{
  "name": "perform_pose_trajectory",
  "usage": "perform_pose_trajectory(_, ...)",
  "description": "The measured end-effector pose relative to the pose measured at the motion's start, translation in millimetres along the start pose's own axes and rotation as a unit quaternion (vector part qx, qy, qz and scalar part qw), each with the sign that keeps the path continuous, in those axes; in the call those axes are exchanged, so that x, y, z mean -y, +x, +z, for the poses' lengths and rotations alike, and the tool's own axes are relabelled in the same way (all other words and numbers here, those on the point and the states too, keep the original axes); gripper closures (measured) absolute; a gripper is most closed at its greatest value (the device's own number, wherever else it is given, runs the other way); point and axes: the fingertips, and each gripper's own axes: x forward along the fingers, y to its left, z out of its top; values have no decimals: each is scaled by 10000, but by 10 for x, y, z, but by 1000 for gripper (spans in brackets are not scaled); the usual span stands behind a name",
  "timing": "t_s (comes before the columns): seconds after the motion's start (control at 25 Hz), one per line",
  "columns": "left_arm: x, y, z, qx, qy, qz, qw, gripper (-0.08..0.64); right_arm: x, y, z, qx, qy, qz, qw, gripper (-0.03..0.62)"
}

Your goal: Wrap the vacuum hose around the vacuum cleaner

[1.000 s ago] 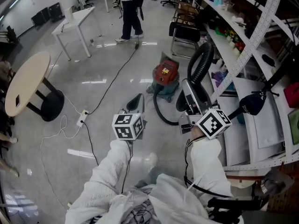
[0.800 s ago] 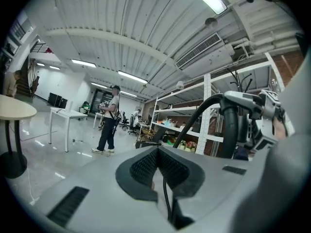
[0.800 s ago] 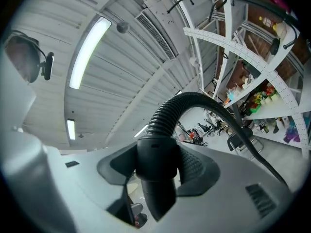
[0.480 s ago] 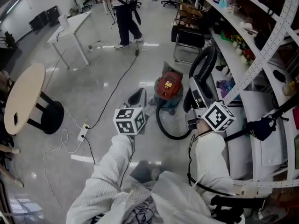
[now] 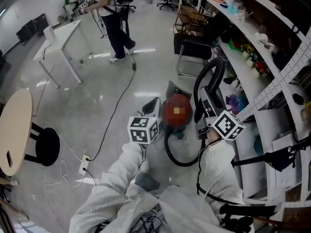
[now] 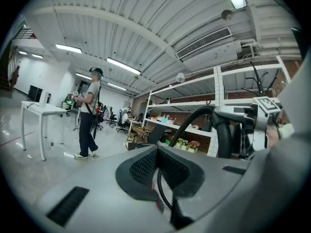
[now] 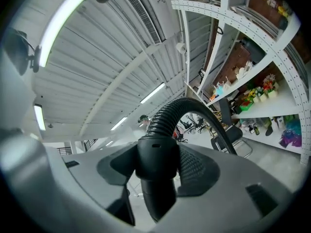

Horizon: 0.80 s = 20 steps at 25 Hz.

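Over the floor (image 5: pixel 97 96), the right gripper (image 7: pixel 156 171) pinches the vacuum hose (image 7: pixel 167 113); the left gripper (image 6: pixel 156 166) is pressed together empty, so loops may spring off the vacuum cleaner (image 5: pixel 168 121).

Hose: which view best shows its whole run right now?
Head view: the hose arcs above the right gripper, and a loop curves on the floor beside the vacuum. Right gripper view shows only the clamped cuff and nearest ribs; left gripper view only the upper arc.
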Motion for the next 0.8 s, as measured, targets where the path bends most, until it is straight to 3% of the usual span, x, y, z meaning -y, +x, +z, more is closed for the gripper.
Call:
perform_pose_trajectory(0.16, -558, 644, 537, -23, 292, -332, 9990, 558, 24, 977, 87, 32, -130, -203, 9997, 351)
perform_pose_trajectory(0.36, -1036, 1313, 1100, 168, 554, -569, 9967, 558, 189, 1798, 141, 131, -282, -455, 9985, 351)
perform_pose_trajectory(0.56, -1330, 1756, 1064, 61, 466, -704, 9964, 558, 537, 2330, 82, -83, -292, -658, 9974, 351)
perform_pose_trajectory(0.8, -1800, 2231, 1038, -108, 376, -512, 9979, 558, 836, 3202, -107, -453, -314, -544, 9970, 351)
